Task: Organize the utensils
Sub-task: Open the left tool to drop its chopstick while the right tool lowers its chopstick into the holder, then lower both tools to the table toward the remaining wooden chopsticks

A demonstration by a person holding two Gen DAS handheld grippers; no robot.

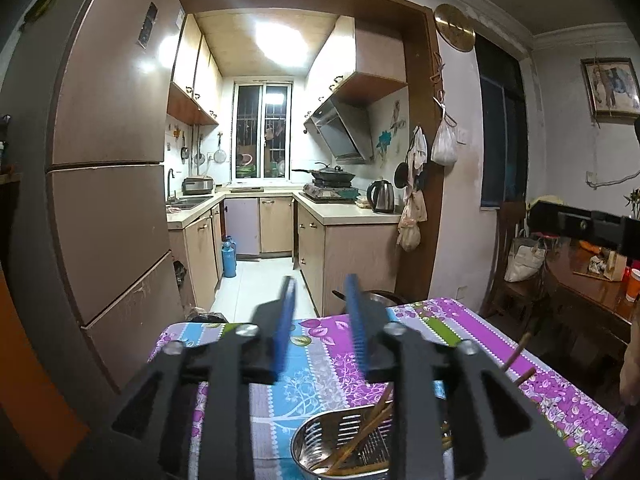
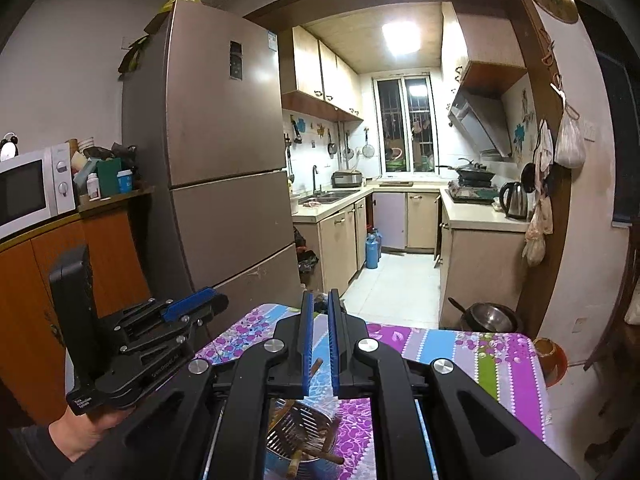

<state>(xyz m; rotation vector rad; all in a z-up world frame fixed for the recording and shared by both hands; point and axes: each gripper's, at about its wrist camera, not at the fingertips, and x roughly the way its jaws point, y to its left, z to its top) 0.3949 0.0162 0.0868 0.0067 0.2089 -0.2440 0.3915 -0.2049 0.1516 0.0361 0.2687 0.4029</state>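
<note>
Steel, perforated and shiny, forms the utensil holder (image 1: 344, 446) that stands on the floral tablecloth (image 1: 472, 332) just below both tools.

Left to right: the left gripper (image 1: 320, 316) has its blue pads apart with nothing between them; only tablecloth shows in the gap. The right gripper (image 2: 320, 344) has its pads drawn almost together, and a brown stick end (image 2: 316, 366) shows in the narrow gap; whether the pads press on it cannot be told.

Task status: several wooden chopsticks (image 1: 360, 436) already lean inside the holder, so the sorting appears partly done. Two more stick ends (image 1: 518, 360) show past the left tool's frame on its right side; they probably still need placing, though they may already stand in the holder.

Visibility limits: both tool frames cover much of the holder. Its base and full contents are hidden. The count of chopsticks cannot be read. The person's hand (image 2: 86, 434) under the left tool is cut off at the frame edge.
</note>
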